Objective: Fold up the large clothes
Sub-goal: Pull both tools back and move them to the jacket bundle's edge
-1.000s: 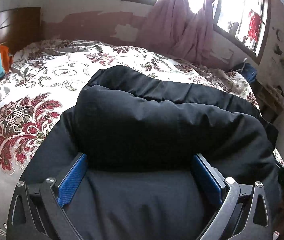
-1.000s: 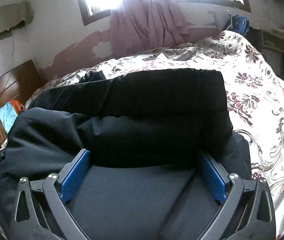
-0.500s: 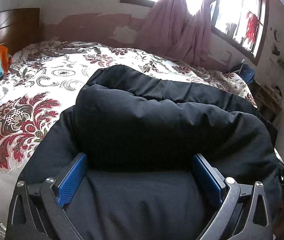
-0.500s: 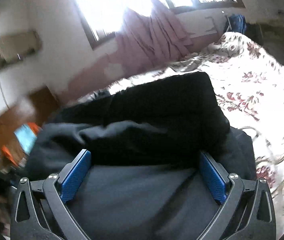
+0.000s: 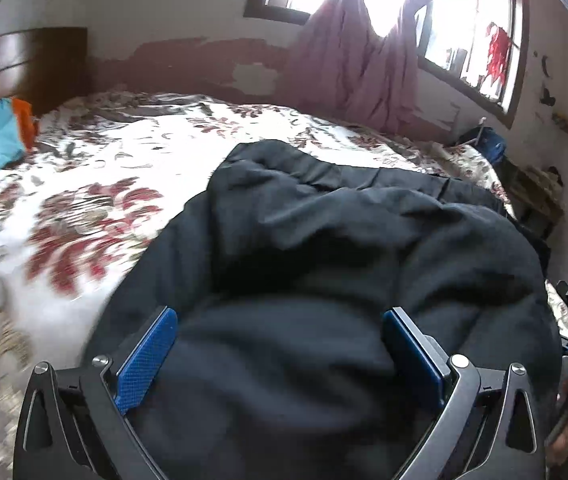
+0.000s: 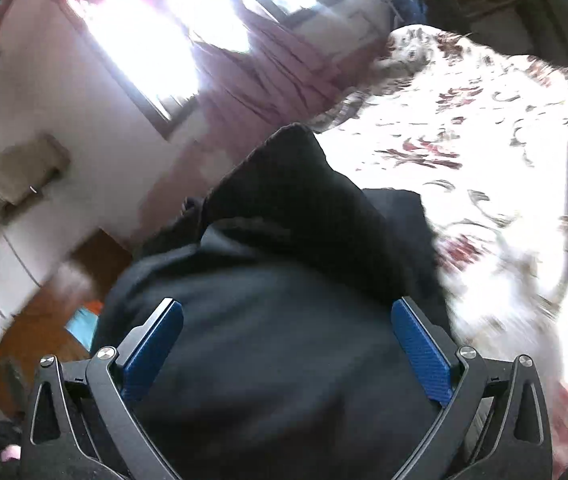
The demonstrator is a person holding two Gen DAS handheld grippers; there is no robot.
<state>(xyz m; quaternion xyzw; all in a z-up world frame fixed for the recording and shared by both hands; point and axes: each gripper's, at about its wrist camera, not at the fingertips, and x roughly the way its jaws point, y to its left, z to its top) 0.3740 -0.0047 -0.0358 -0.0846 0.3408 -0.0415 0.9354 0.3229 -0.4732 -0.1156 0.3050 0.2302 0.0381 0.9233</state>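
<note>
The black garment (image 5: 344, 248) lies bunched on the bed (image 5: 95, 200), its long axis running left to right. The left hand-held gripper (image 5: 279, 344) and right hand-held gripper (image 6: 288, 336) each have fingers spread wide, with the near fabric bulging between them.

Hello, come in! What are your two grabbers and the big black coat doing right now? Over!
Left gripper open, fingers astride the black coat. Right gripper open, same coat between them. Coat bunched on the floral bedspread.
</note>
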